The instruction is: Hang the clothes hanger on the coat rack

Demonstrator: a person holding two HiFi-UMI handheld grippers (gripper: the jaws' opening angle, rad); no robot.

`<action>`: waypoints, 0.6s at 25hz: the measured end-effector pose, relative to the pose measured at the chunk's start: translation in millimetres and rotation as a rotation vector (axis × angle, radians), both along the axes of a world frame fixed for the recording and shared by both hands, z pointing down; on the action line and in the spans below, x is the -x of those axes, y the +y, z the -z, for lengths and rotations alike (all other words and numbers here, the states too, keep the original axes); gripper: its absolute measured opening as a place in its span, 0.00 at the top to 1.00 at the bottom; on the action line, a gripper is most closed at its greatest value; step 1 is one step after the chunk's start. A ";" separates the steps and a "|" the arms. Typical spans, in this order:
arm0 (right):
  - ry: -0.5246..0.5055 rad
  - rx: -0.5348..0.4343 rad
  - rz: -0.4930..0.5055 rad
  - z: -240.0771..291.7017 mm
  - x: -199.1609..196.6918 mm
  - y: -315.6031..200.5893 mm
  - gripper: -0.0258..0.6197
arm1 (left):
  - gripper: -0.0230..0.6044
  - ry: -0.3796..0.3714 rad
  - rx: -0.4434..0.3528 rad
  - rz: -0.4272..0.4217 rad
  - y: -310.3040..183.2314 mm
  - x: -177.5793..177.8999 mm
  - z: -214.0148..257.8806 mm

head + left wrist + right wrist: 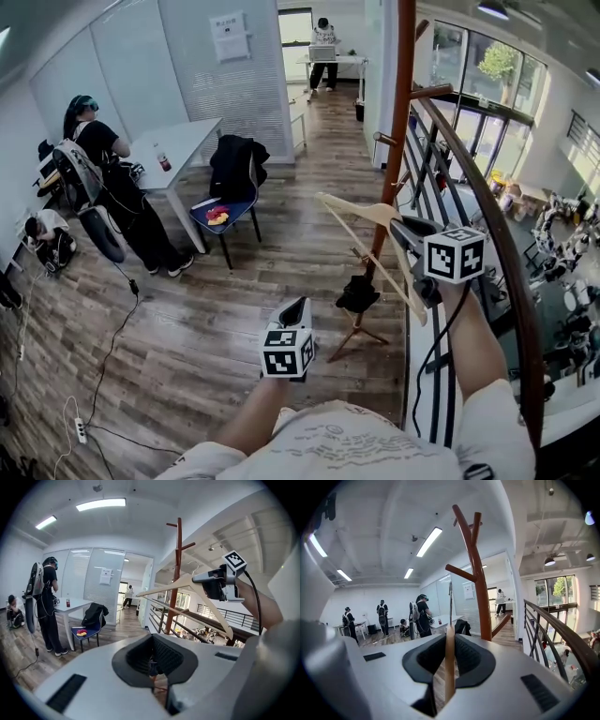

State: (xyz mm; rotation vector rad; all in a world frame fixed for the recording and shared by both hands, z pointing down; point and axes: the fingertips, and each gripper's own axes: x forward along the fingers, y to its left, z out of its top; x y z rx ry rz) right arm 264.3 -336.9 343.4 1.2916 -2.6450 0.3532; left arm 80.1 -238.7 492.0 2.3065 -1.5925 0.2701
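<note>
A light wooden clothes hanger (pixel 361 214) is held up in the air by my right gripper (pixel 401 228), which is shut on its body. In the right gripper view the hanger (pixel 449 667) stands edge-on between the jaws, with its metal hook (pixel 450 602) pointing up. The brown coat rack (pixel 403 112) rises just beyond the hanger; its upper pegs (pixel 461 571) show ahead and to the right of the hook. My left gripper (pixel 298 305) hangs lower and to the left, shut and empty. From the left gripper view the hanger (pixel 187 581) crosses in front of the rack pole (pixel 175 583).
A dark railing (pixel 497 244) curves along the right, close to the rack. A black bundle (pixel 358 292) hangs low at the rack's foot. A chair with a black jacket (pixel 234 178), a white table (pixel 183 145) and a standing person (pixel 112 187) are to the left. Cables lie on the wooden floor (pixel 103 366).
</note>
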 end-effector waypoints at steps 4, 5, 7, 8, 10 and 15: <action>-0.011 -0.006 0.013 19.3 -1.4 -9.2 0.88 | 0.96 0.001 -0.005 -0.014 -1.3 -4.8 1.2; -0.014 -0.007 0.014 24.6 -2.5 -11.2 0.88 | 0.96 0.001 -0.005 -0.016 -1.2 -5.4 1.8; -0.021 -0.005 0.019 34.4 -4.7 -15.6 0.88 | 0.96 0.003 -0.007 -0.018 -0.7 -5.4 3.0; -0.027 0.001 0.024 38.3 -5.5 -17.8 0.88 | 0.96 0.004 -0.007 -0.019 -0.3 -5.2 3.3; -0.035 0.017 0.031 44.1 -8.2 -22.5 0.88 | 0.96 0.004 -0.003 -0.020 1.1 -5.0 2.5; 0.007 0.020 0.015 53.2 -14.6 -38.5 0.88 | 0.96 0.003 0.004 -0.020 3.7 -4.5 -2.8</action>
